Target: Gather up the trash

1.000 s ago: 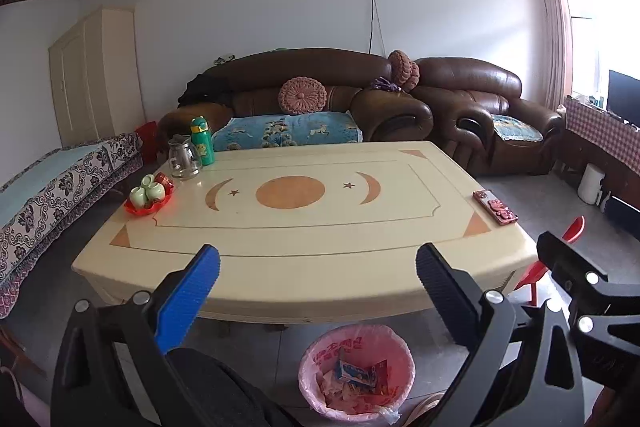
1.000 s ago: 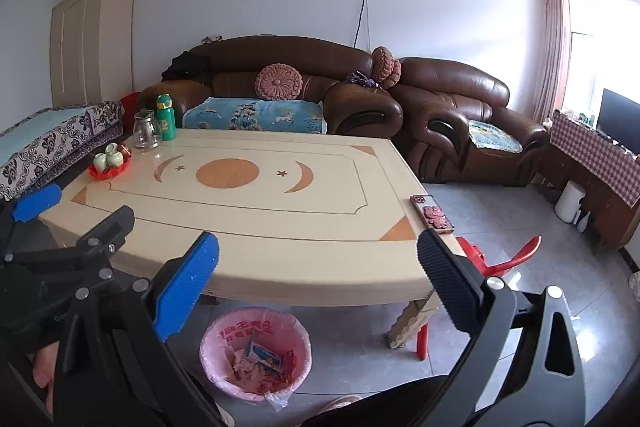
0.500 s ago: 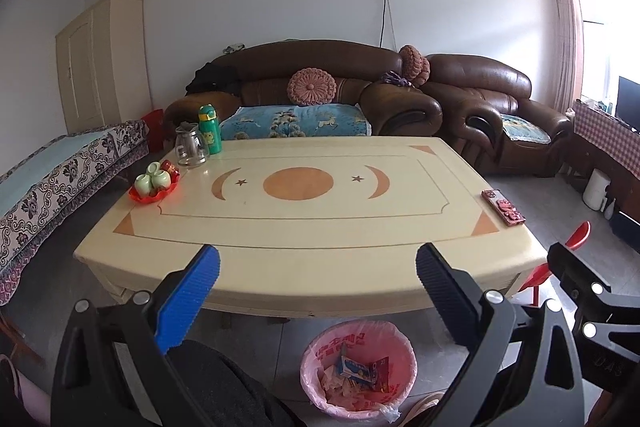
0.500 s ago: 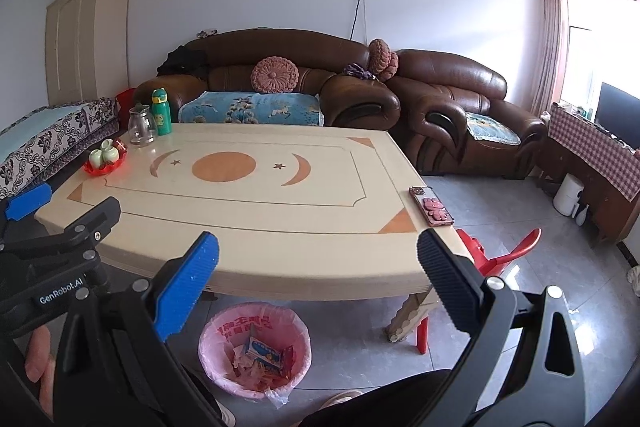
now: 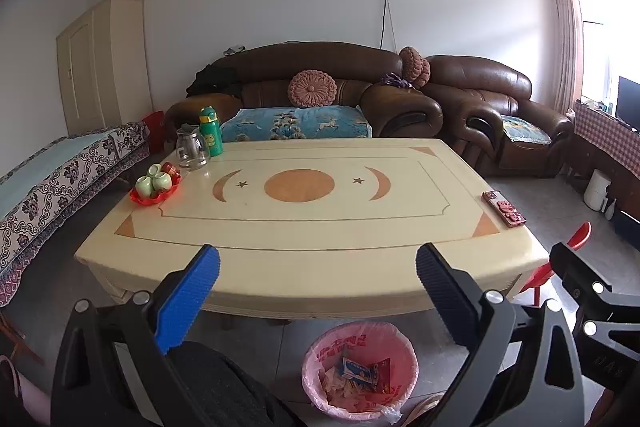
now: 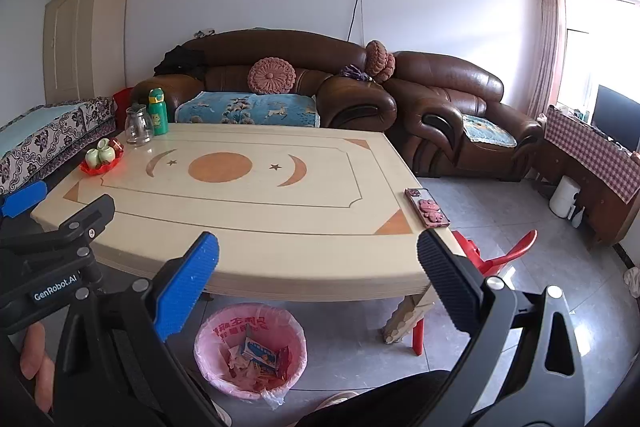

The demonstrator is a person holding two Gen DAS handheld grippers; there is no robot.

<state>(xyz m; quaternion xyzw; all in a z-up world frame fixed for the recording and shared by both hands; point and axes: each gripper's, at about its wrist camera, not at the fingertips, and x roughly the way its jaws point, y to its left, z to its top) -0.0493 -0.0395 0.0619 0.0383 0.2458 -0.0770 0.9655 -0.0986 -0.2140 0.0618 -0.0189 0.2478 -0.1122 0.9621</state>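
A trash bin with a pink liner stands on the floor just in front of the cream table. Wrappers and crumpled paper lie inside it. My left gripper is open and empty, held above the bin at the table's near edge. To its right my right gripper is open and empty too, at about the same height. Each gripper shows at the edge of the other's view. I see no loose trash on the tabletop.
On the table stand a green bottle, a glass jug, a red tray of cups and a phone in a pink case. A red plastic stool stands at the table's right corner. Brown sofas line the back wall.
Both views have risen and tilted up slightly, so the table and bin sit a little lower in the frames. Both grippers have stayed open and empty.
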